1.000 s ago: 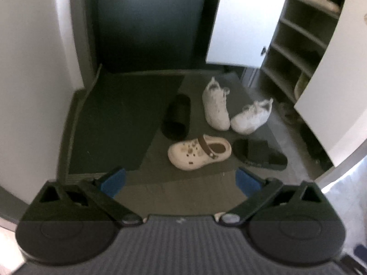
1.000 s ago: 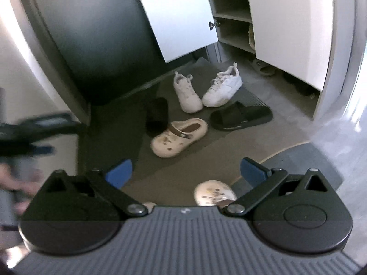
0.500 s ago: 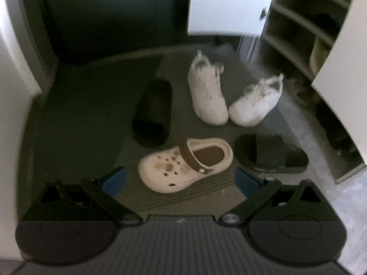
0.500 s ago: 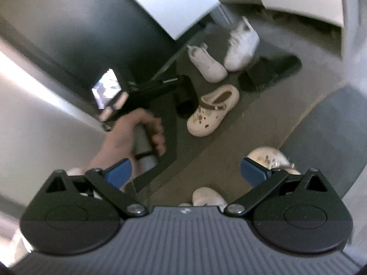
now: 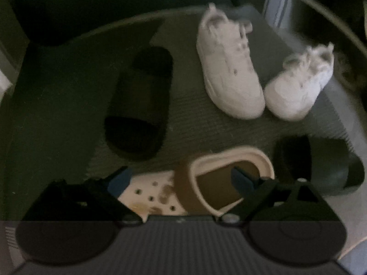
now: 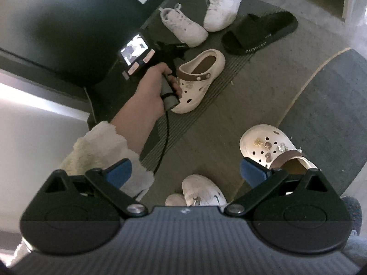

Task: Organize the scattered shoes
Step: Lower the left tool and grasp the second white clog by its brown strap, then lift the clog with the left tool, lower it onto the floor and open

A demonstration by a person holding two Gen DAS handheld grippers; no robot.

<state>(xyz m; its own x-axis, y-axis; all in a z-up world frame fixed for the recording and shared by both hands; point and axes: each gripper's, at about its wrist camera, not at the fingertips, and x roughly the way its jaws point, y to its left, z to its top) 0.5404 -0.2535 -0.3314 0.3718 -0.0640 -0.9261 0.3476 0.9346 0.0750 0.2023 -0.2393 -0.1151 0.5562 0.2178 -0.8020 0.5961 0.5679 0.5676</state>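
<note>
Clog (image 5: 195, 188) in cream with a brown heel strap now fills the bottom of the left wrist view, right between the blue pads of the left gripper (image 5: 181, 181); a second ago it lay small and well ahead on the mat. The left gripper has come down steeply onto it, and its jaws, wide apart, are closing, with the clog's strap and opening between them but no pad pressing on it yet. I judge this the start of the first pick: a grasp across the clog's middle.

From the right wrist view, the person's hand (image 6: 158, 80) on the left tool's handle sits just above that same clog (image 6: 199, 80), where earlier the tool was only a blur at the frame edge. The right gripper (image 6: 185, 169) hangs spread wide with nothing between its pads; its matching clog (image 6: 273, 149) lies near its right pad on the bare floor, well apart from its mate.

Farther out on the ribbed mat (image 5: 206, 128), a black slide (image 5: 140, 103) lies to the left and another black slide (image 5: 321, 162) to the right. Beyond them two white sneakers (image 5: 229, 68) rest with toes touching. The open shoe cabinet (image 5: 332, 11) stands at the far right, dim and blurred.
</note>
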